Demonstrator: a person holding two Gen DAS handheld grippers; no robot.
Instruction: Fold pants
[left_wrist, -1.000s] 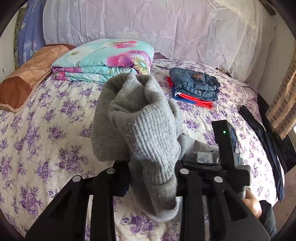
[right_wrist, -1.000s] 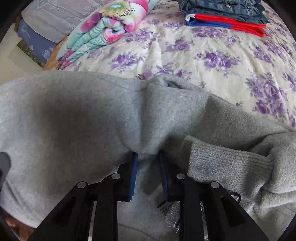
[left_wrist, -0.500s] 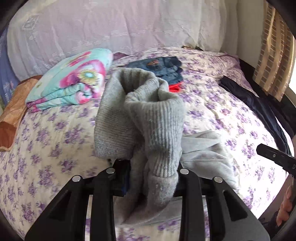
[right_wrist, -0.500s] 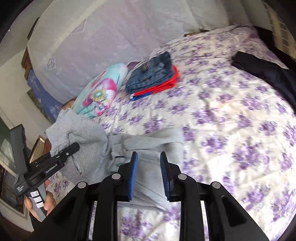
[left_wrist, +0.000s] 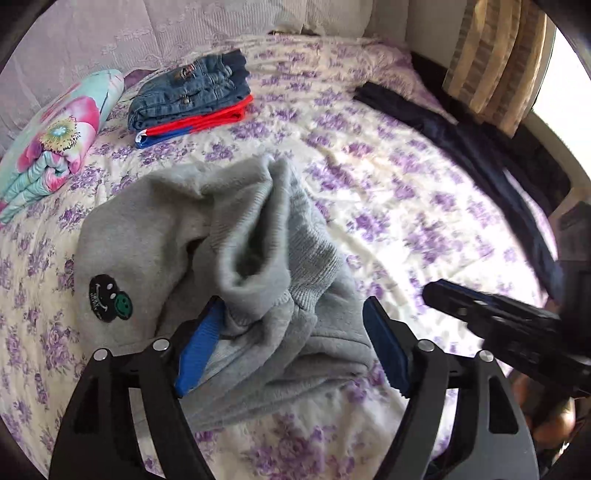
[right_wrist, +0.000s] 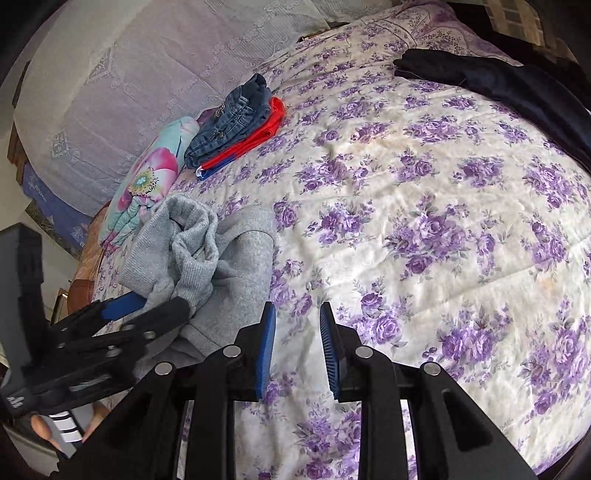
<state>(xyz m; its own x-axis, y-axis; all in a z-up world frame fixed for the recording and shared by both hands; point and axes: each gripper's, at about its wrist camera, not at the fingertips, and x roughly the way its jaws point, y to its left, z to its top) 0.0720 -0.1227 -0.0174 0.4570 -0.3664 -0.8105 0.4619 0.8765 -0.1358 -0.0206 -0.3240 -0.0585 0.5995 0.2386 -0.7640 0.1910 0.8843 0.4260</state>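
Bed (right_wrist: 424, 206), floral cover, carries grey pants (left_wrist: 207, 258) bunched at its near edge. Folded clothes (left_wrist: 188, 99) lie beyond. Left gripper (left_wrist: 291, 343): jaws spread wide, straddling the pants, apparently unclamped. Right gripper (right_wrist: 297, 350): jaws apart, empty, beside the pants.

Grey sweatpants (left_wrist: 221, 236): soft fleece with ribbed knit cuffs and a black-and-green smiley patch (left_wrist: 109, 297) on the left side. Bunched in a loosely folded heap, cuffs mounded on top, on the near left part of the floral bedspread.
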